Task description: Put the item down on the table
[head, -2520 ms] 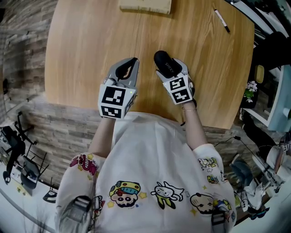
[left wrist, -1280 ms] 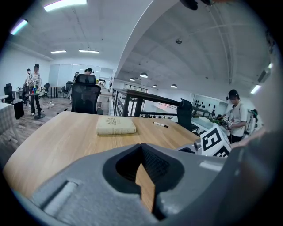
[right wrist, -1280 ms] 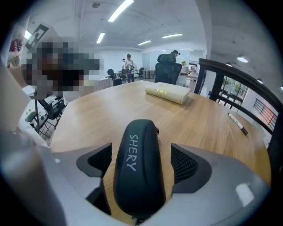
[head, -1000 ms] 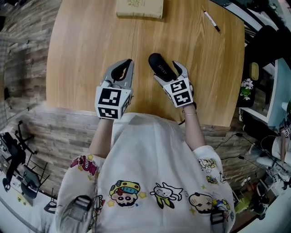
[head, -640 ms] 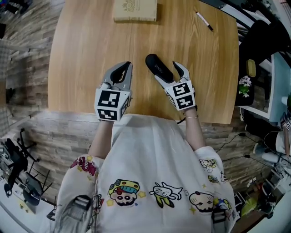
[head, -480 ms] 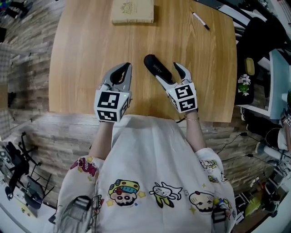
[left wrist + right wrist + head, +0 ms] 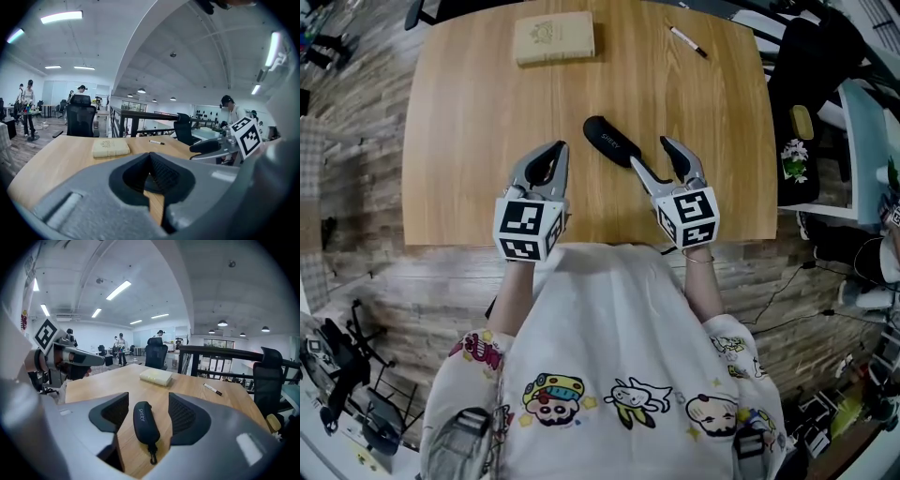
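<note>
Black on wood: resting the glasses case (image 7: 614,142) flat on the table (image 7: 469,122), seemingly delivered. Hovering right gripper (image 7: 649,153), jaws parted, just narrowing on nothing; holding left gripper (image 7: 553,150) clenched, empty.

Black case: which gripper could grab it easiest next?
Probably the right gripper: its jaws, just now closing, stand apart, empty, aimed at the black case. The left gripper is shut, farther off.

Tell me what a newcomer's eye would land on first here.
A black oblong zippered case lies in the middle of the light wooden table. Just short of it hangs the right hand-held gripper, its jaws apart, though they have just been closing, and gripping nothing. The left hand-held gripper beside it is shut. A beige book lies at the far edge.
</note>
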